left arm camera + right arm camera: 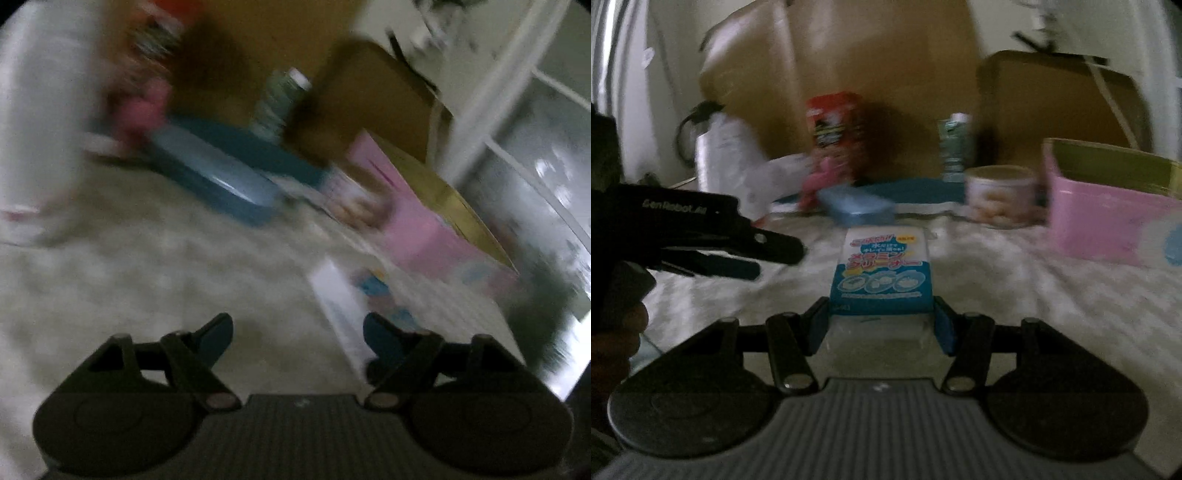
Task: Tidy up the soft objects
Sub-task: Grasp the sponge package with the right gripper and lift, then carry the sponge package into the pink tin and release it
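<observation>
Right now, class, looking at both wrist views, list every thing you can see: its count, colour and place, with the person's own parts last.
Sponge pack: one, white and blue, between the right gripper's fingers.
Pink box: one, pink with yellow-green inside, open, on the right.
Tin: one, pale with a printed label, left of the pink box.
Blue case: one, light blue, behind the sponge pack.
Red carton: one, red, upright at the back.
Pink toy: one, pink, in front of the red carton; blurred.
Bottle: one, greenish with a white cap, at the back.
Cardboard: brown, against the wall.
Blanket: one, whitish, under everything.
Left gripper: black, open, empty.
Right gripper: black, closed on the sponge pack.
</observation>
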